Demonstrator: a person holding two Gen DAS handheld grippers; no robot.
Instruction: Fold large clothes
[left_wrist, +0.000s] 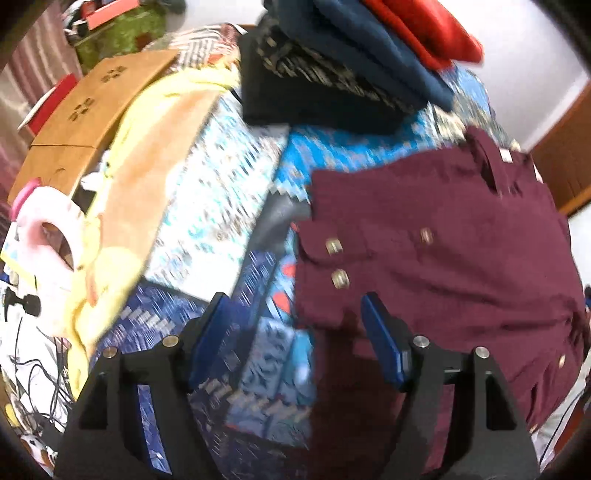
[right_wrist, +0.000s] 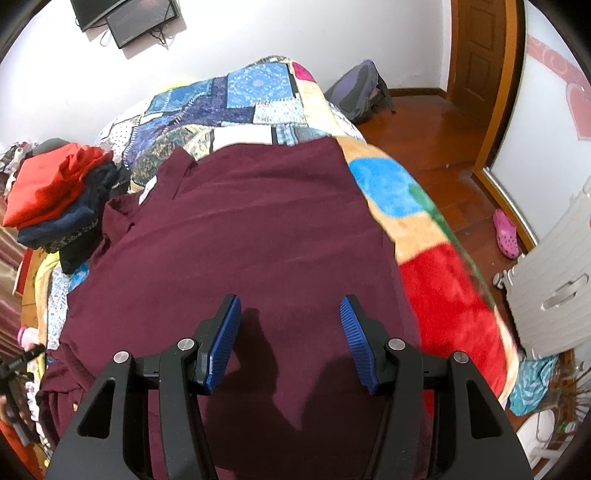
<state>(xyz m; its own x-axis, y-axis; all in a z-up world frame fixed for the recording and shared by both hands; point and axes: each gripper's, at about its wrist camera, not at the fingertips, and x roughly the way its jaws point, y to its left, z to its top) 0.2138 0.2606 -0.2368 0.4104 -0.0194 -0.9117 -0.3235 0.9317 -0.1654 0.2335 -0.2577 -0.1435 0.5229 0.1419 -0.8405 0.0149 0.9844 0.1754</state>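
On bed (right_wrist: 258, 99), maroon shirt (right_wrist: 240, 229) spread flat for folding; left gripper (left_wrist: 295, 332) jaws released beside cuff; right gripper (right_wrist: 290, 332) jaws parted, empty, over fabric.

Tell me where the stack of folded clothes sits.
In the right wrist view, the stack of folded clothes sits at far left on the bed, beside the maroon shirt's collar.

big maroon shirt (right_wrist: 240, 236) I'm folding is lying flat across the patchwork bedspread (right_wrist: 255, 92), collar (right_wrist: 177, 166) pointing toward the wall, one sleeve cuff (left_wrist: 328, 258) with brass buttons lying folded in
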